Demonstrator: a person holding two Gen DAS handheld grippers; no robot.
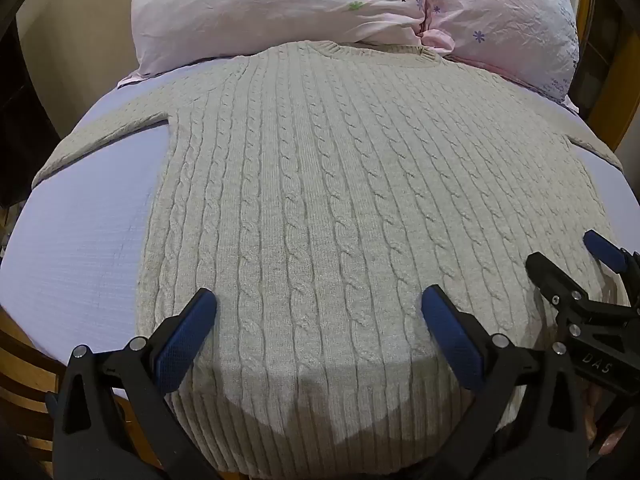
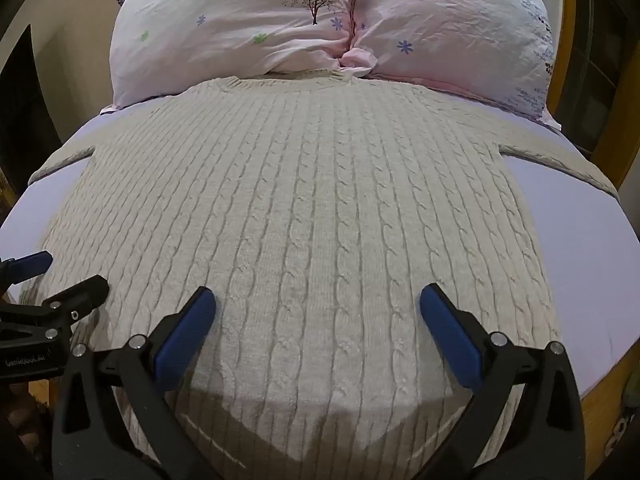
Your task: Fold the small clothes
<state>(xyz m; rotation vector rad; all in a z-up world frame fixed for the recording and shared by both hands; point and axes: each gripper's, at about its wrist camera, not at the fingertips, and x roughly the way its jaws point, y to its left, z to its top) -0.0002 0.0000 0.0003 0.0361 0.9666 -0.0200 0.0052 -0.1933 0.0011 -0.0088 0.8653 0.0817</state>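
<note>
Presently, a cream cable-knit sweater [image 1: 320, 184] lies flat and unfolded on the lavender bed sheet [image 1: 80, 248], collar against the pink floral pillows [image 1: 300, 4]. Left hand-held gripper [image 1: 319, 320] and right hand-held gripper [image 2: 318, 320] hover over its hem, fingers spread apart, clamping nothing.

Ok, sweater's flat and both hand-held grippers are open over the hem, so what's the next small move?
Probably lower the left hand-held gripper toward the sweater's left sleeve and pinch it for folding inward. The sweater lies spread flat, sleeves out on the lavender sheet, and the right hand-held gripper holds nothing either.
</note>
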